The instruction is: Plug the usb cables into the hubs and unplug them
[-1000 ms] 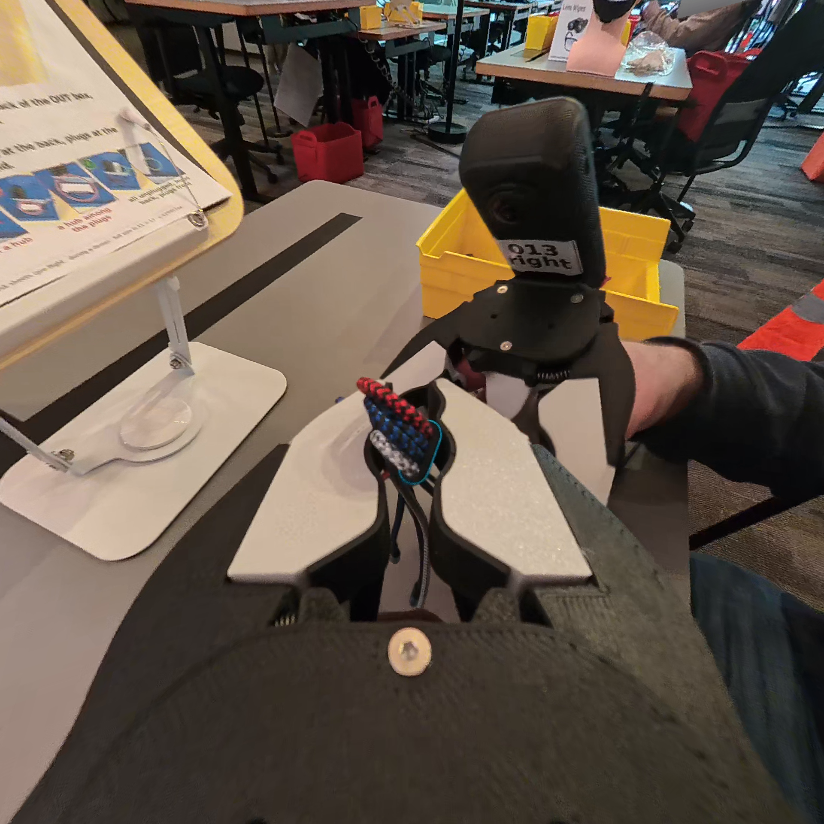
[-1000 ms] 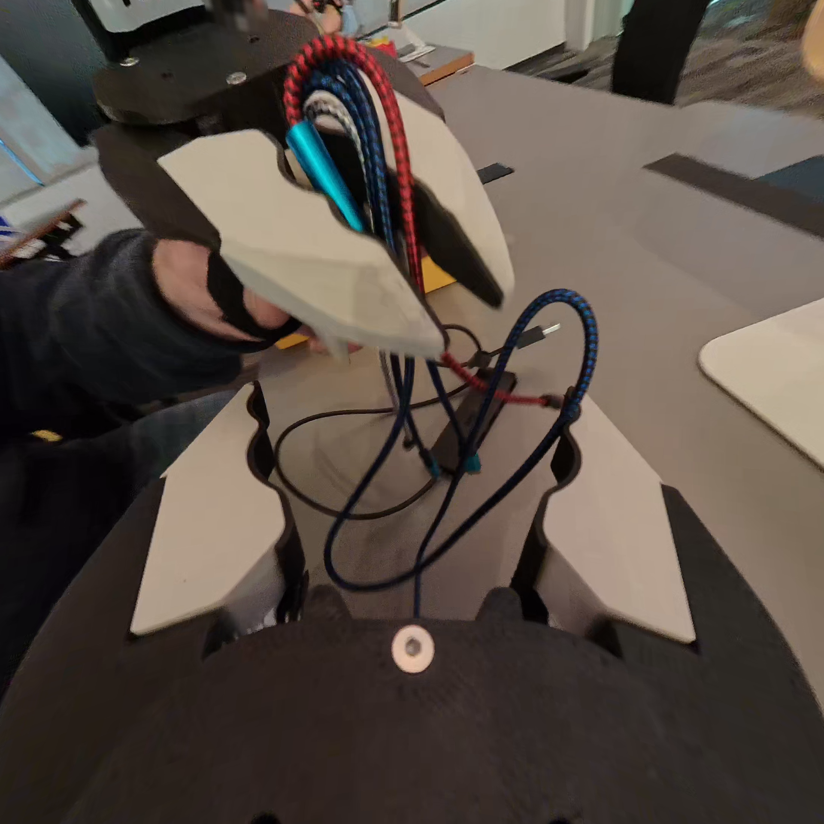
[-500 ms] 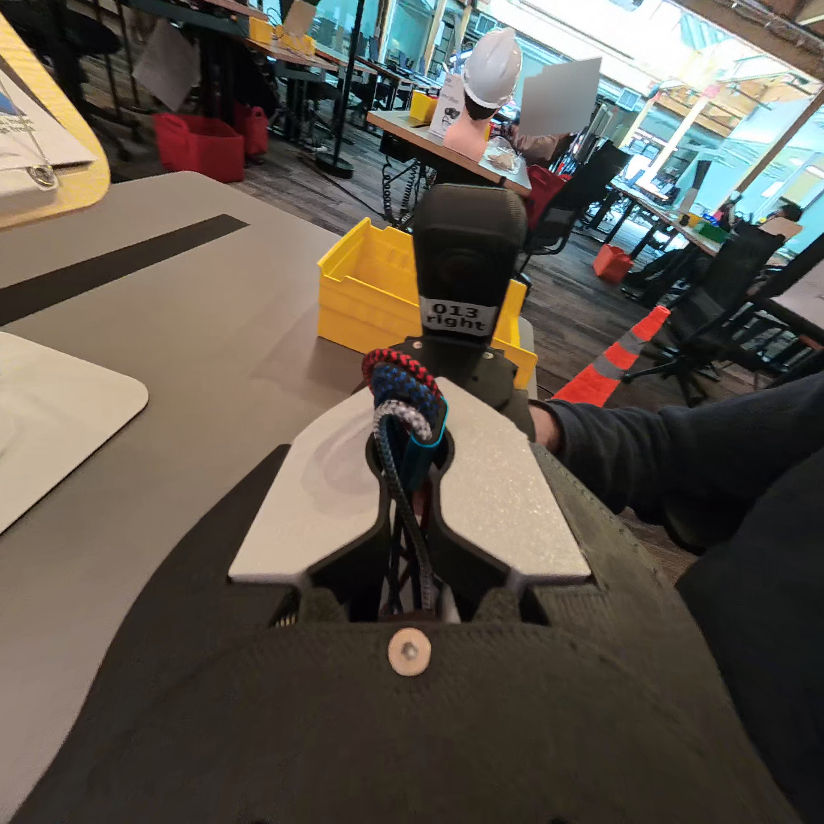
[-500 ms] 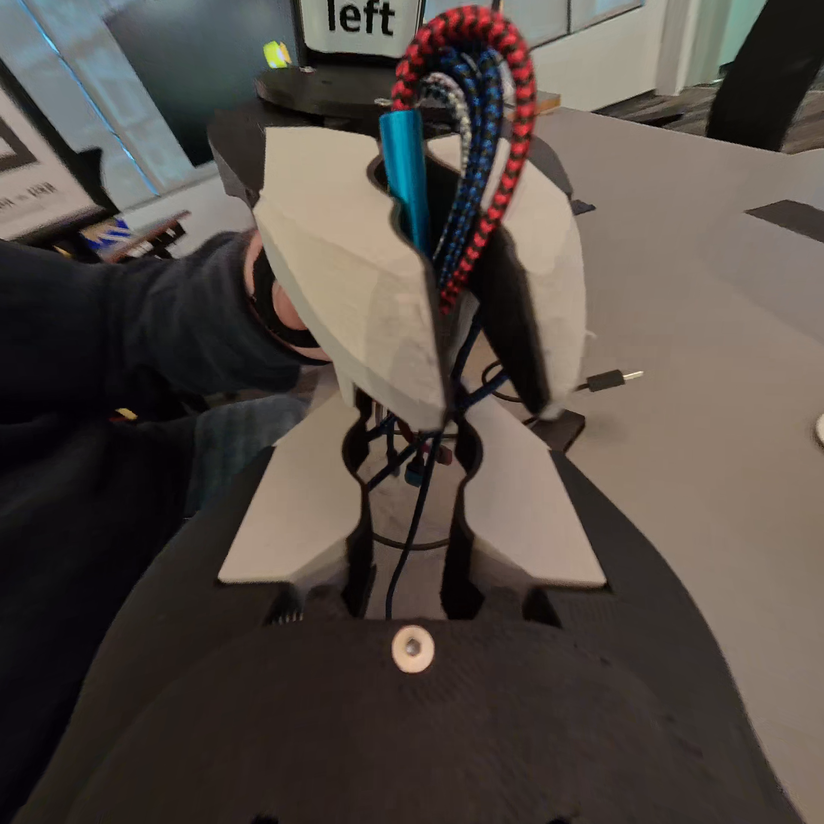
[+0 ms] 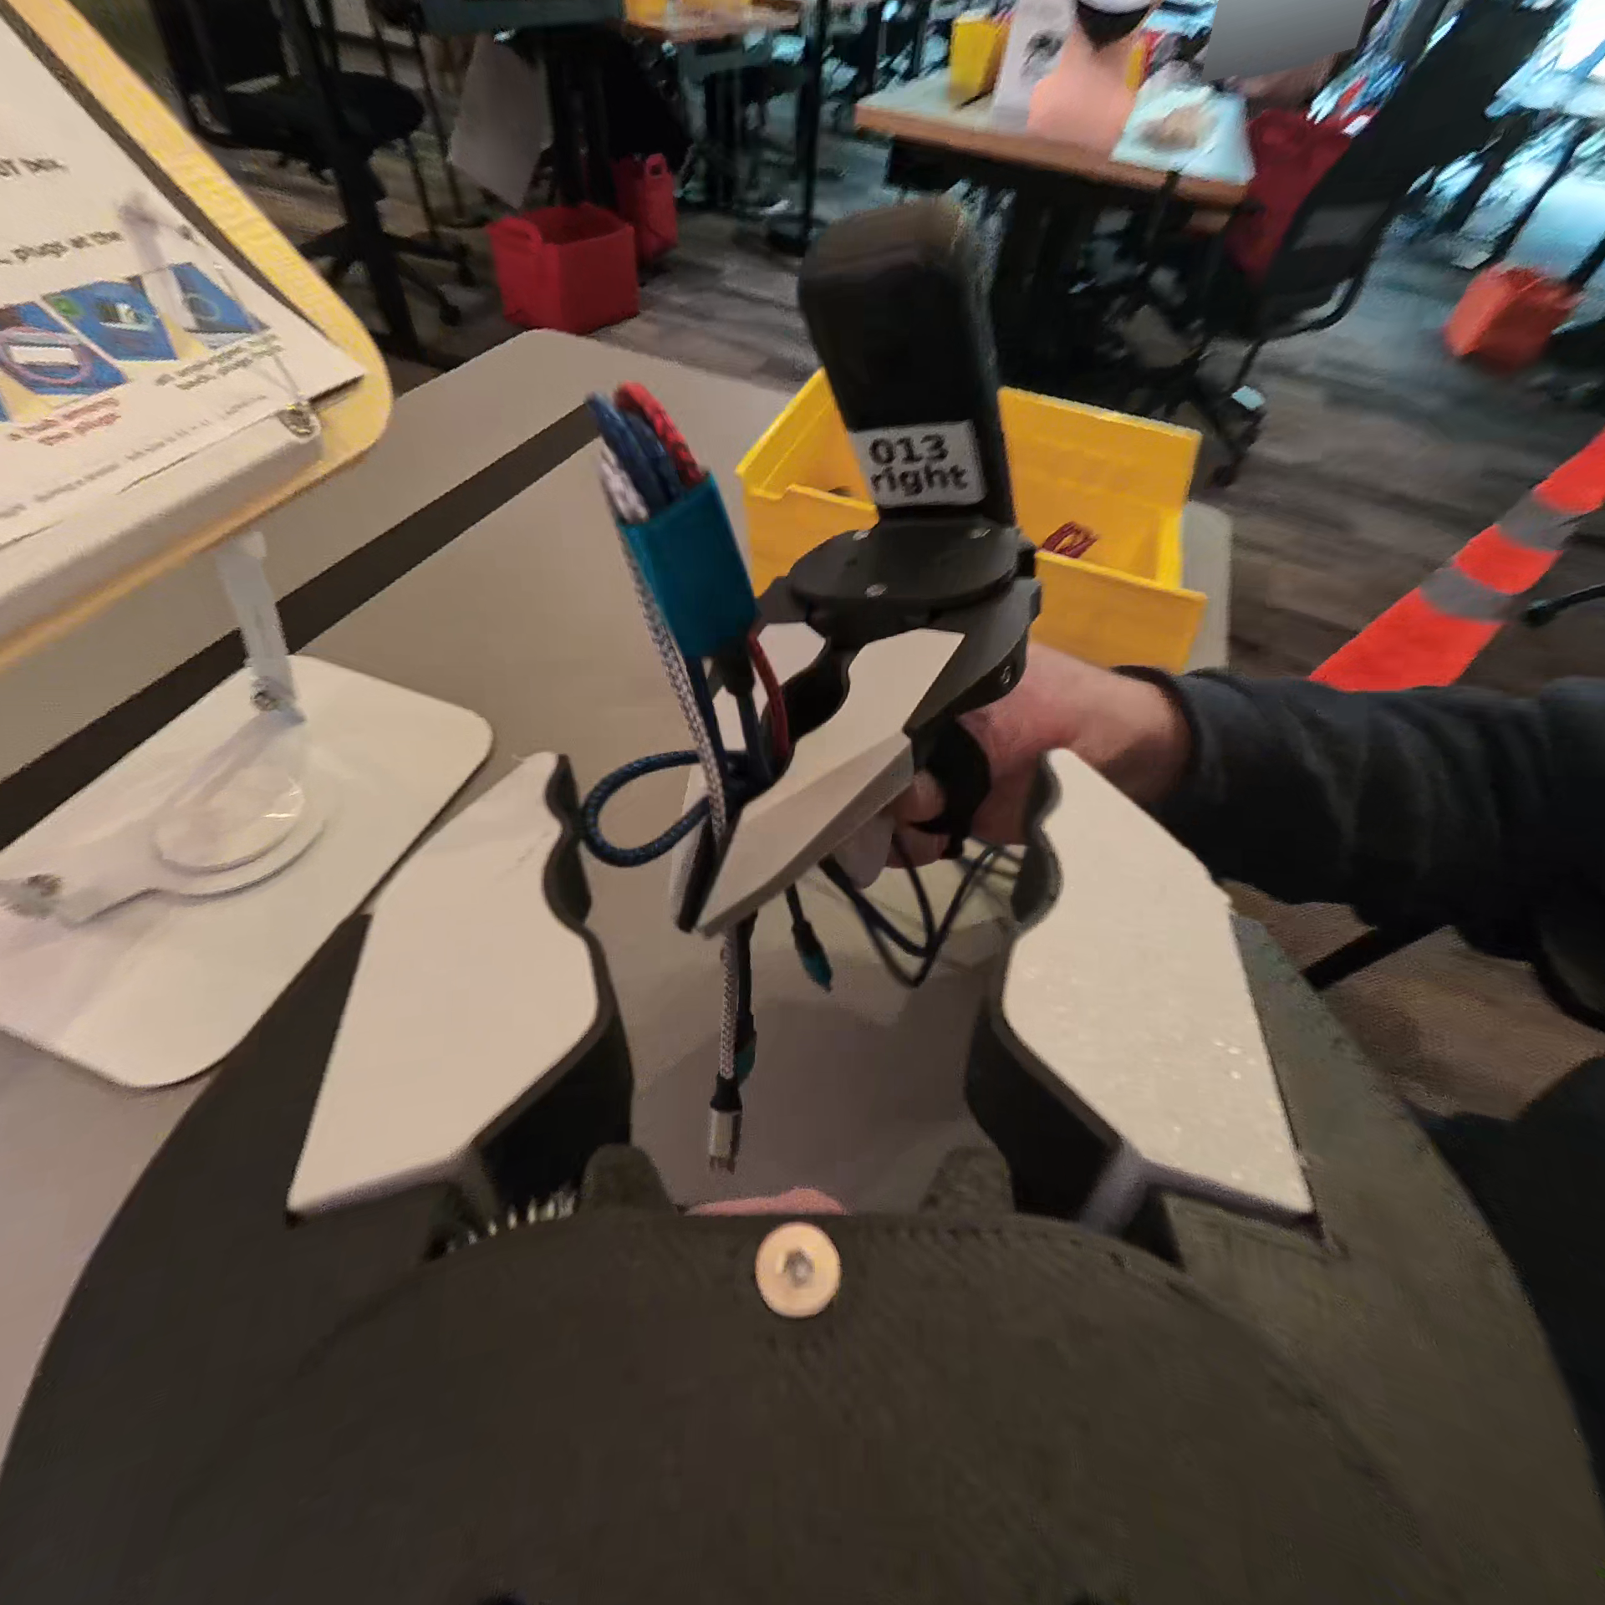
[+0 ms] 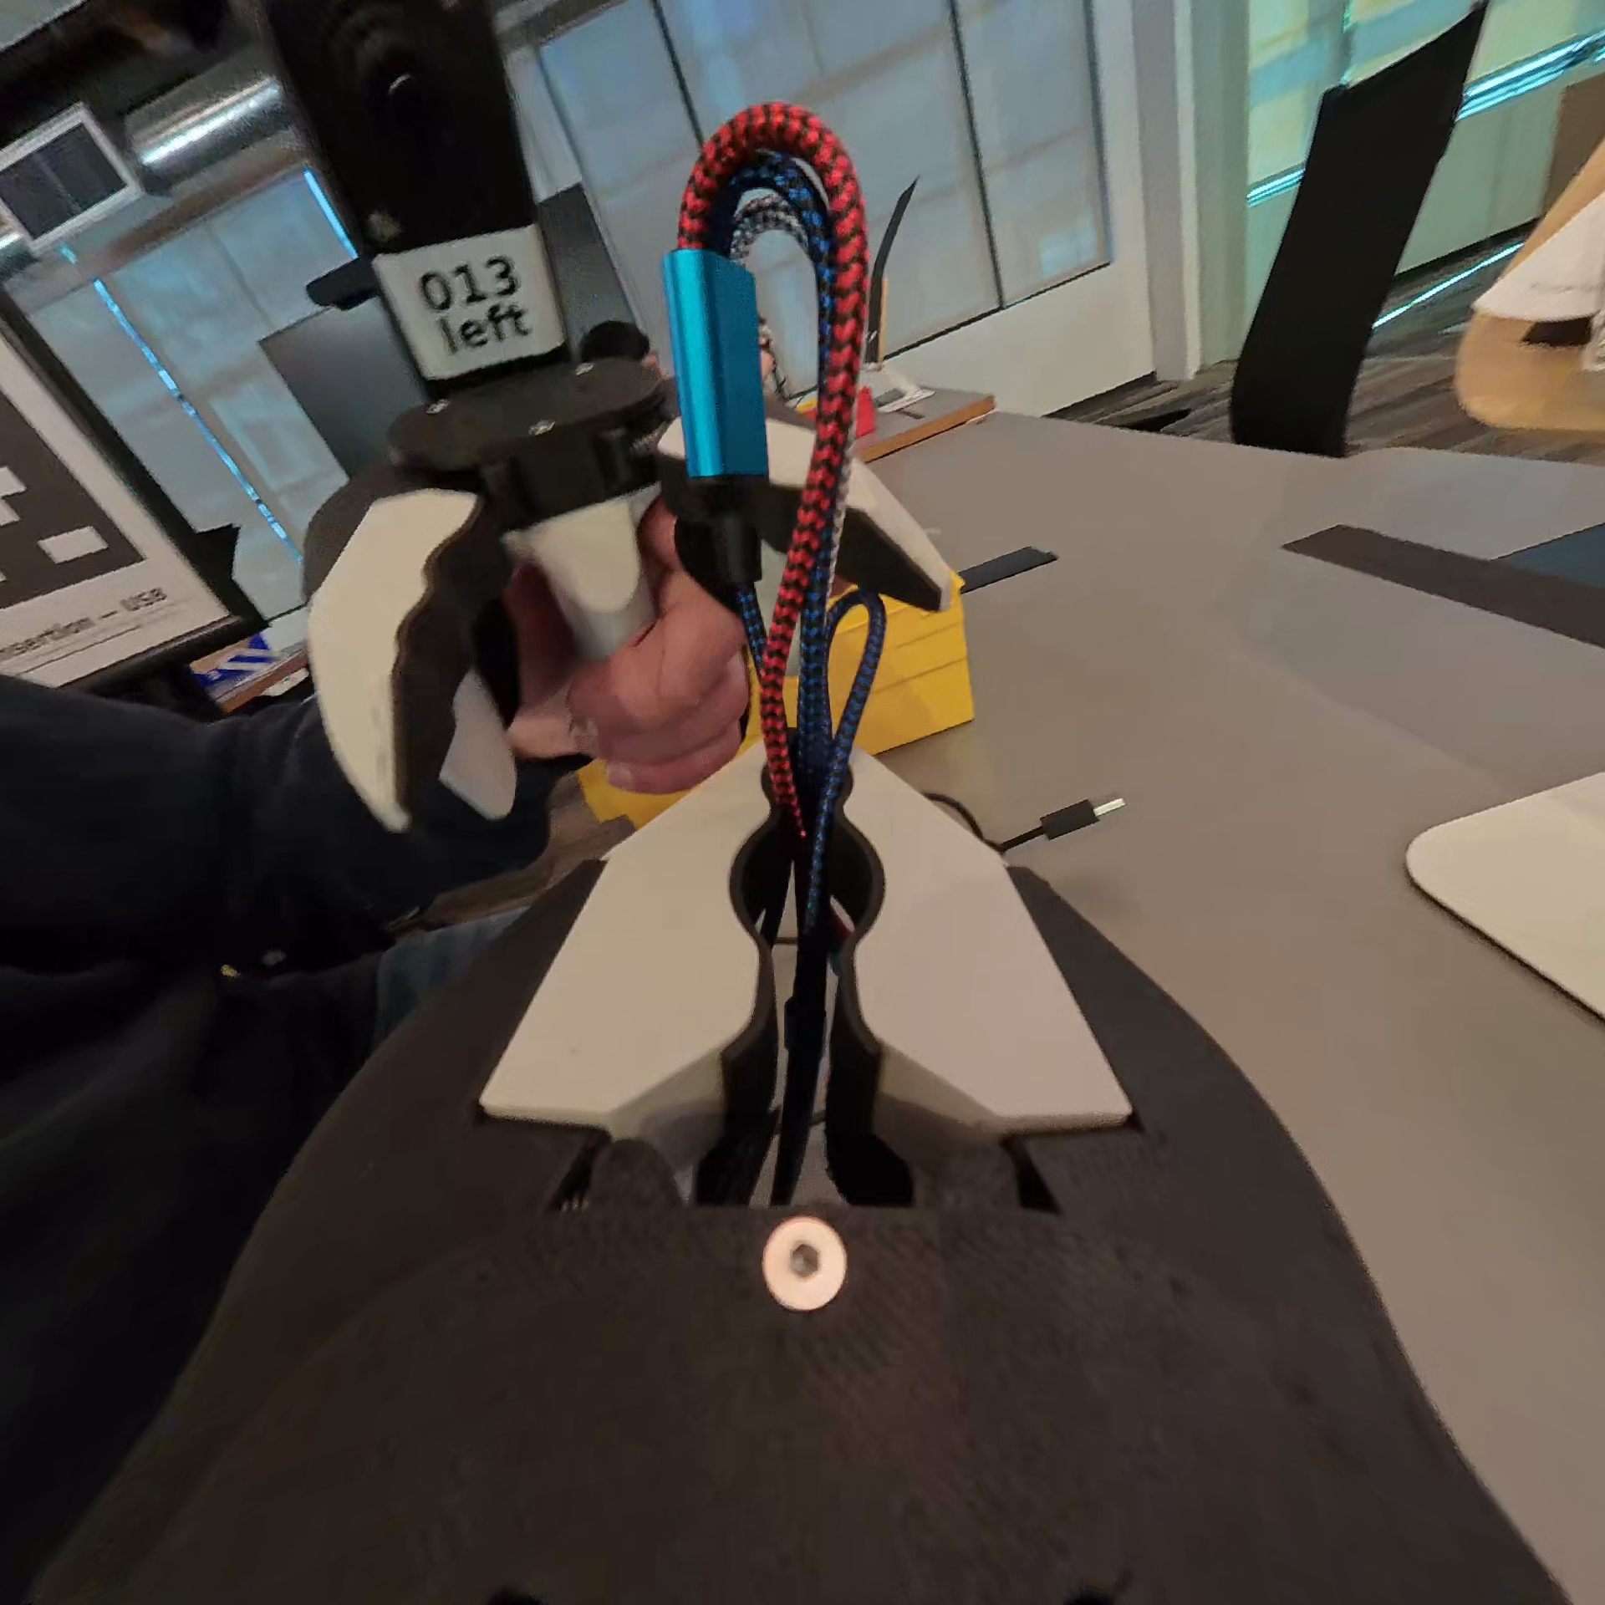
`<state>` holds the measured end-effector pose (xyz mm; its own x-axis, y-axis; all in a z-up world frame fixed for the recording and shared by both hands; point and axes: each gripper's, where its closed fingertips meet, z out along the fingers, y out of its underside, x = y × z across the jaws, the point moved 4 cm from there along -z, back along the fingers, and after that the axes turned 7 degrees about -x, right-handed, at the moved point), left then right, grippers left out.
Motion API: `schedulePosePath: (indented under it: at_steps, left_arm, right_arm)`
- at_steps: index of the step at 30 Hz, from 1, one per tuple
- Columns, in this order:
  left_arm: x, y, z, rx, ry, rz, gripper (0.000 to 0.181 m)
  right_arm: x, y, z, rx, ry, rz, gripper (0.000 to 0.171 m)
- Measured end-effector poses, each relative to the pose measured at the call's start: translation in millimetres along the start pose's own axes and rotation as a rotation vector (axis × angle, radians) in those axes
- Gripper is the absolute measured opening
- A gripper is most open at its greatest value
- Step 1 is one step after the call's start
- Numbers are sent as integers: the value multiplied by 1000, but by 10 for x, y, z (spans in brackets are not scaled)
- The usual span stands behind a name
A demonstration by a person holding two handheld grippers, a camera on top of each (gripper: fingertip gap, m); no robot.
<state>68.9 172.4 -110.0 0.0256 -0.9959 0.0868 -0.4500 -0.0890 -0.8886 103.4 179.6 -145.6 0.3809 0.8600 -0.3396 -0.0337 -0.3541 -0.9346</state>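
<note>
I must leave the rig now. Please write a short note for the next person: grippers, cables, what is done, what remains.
Left gripper: open, holding nothing.
Right gripper: shut on the bundle of braided red, blue and white USB cables, which loops up above its fingers; a teal metal plug stands at the top and the loose ends hang below.
A thin black cable with a small plug lies on the grey table.
No hub is in view and nothing is seen plugged in. Plugging and unplugging appear to remain.

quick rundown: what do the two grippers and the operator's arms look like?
Both grippers match: textured black printed bodies, flat pale grey fingers with wavy black inner edges, a silver bolt at the centre. Each carries a black camera housing bearing a white label. The operator wears dark long sleeves.
</note>
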Motion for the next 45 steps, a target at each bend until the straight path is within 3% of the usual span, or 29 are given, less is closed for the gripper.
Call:
schedulePosePath:
  at_steps: [3,5,10,15,22,25,28,31,32,34,36,39,41,45]
  left_arm:
    - [-13,48,37,-26,-127,40,109]
    - [-55,73,18,-27,-201,52,108]
    - [9,231,248,-119,-145,17,108]
    - [154,297,450,-111,-8,2,41]
    - [260,274,427,-132,104,40,34]
    - [263,269,364,-122,128,51,7]
    - [280,273,318,-109,158,71,4]
    - [242,244,300,-103,113,63,3]
    - [188,224,277,-90,76,50,2]
    - [113,197,223,-72,10,51,2]
    - [53,187,202,-75,-91,63,2]
    - [8,187,204,-80,-252,74,2]
    - [-8,199,215,-98,-361,113,2]
    - [36,246,316,-157,-459,191,2]
  right_arm:
    - [24,-103,-40,89,31,31,0]
    - [53,-150,-94,121,73,24,0]
    - [-47,-236,-104,133,26,-33,0]
    - [-183,-244,-39,84,-33,-84,0]
    - [-303,-219,-118,-16,-96,-128,0]
    - [-328,-243,-206,-32,-146,-109,1]
    - [-391,-233,-244,-92,-144,-135,0]
    - [-425,-227,-258,-161,-120,-162,5]
    - [-395,-204,-265,-203,-85,-153,20]
    - [-343,-212,-311,-227,-8,-151,31]
    - [-284,-222,-342,-231,99,-119,60]
    - [-198,-230,-379,-189,307,-73,70]
    - [-235,-198,-347,-179,351,-49,83]
    - [-185,-206,-314,-125,398,-22,69]
